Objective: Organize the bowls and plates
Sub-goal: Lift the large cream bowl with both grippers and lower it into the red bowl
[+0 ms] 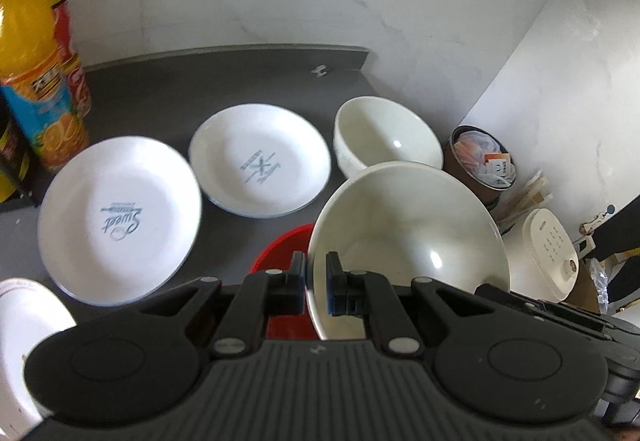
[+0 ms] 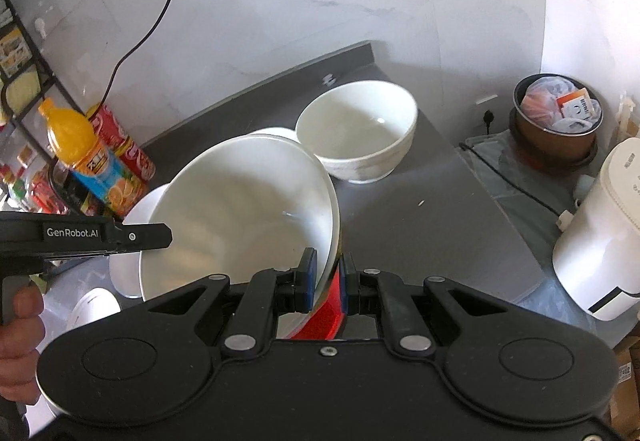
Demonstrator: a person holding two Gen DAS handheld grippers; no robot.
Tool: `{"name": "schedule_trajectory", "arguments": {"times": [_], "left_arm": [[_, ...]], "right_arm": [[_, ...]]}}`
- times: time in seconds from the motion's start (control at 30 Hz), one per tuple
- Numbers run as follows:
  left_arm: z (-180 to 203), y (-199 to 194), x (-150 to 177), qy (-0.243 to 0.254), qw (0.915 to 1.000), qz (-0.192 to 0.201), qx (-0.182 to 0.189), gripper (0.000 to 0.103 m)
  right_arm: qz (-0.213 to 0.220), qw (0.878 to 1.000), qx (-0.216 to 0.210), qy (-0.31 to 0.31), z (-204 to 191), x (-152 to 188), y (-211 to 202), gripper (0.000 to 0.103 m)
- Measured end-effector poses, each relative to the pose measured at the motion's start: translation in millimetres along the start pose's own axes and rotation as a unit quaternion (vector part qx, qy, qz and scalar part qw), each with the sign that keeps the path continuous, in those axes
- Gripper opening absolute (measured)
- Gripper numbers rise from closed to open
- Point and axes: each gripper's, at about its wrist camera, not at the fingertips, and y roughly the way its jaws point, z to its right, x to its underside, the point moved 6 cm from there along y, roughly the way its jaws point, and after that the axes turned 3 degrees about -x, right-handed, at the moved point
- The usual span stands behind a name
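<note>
A large white bowl (image 1: pixel 408 233) (image 2: pixel 240 209) hangs tilted above the dark counter (image 1: pixel 168 97). My left gripper (image 1: pixel 316 281) is shut on its left rim. My right gripper (image 2: pixel 328 277) is shut on the opposite rim, with the wall of a red bowl (image 2: pixel 324 315) (image 1: pixel 280 253) also between its fingers. A second white bowl (image 1: pixel 384 137) (image 2: pixel 360 133) stands upright behind. Two white printed plates (image 1: pixel 120 217) (image 1: pixel 260 161) lie flat to the left. A third plate (image 1: pixel 24 321) shows partly at the lower left. In the right wrist view a hand holds the left gripper's body (image 2: pixel 80 237).
An orange juice bottle (image 1: pixel 36 81) (image 2: pixel 88 157) and a red cola bottle (image 1: pixel 76 77) (image 2: pixel 124 145) stand at the counter's left. Beyond the right edge, lower down, are a brown bin (image 1: pixel 480 161) (image 2: pixel 556 121) and a white appliance (image 1: pixel 548 253) (image 2: pixel 600 233).
</note>
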Motion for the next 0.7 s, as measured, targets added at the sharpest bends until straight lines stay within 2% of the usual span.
{"name": "schedule_trajectory", "arguments": {"times": [0.7], "left_arm": [[-23,33,37,-0.031,0.9980,-0.046,-0.031,0.008]], "right_arm": [[-0.067,0.996,0.022,-0.050,-10,23,35,0.012]]}}
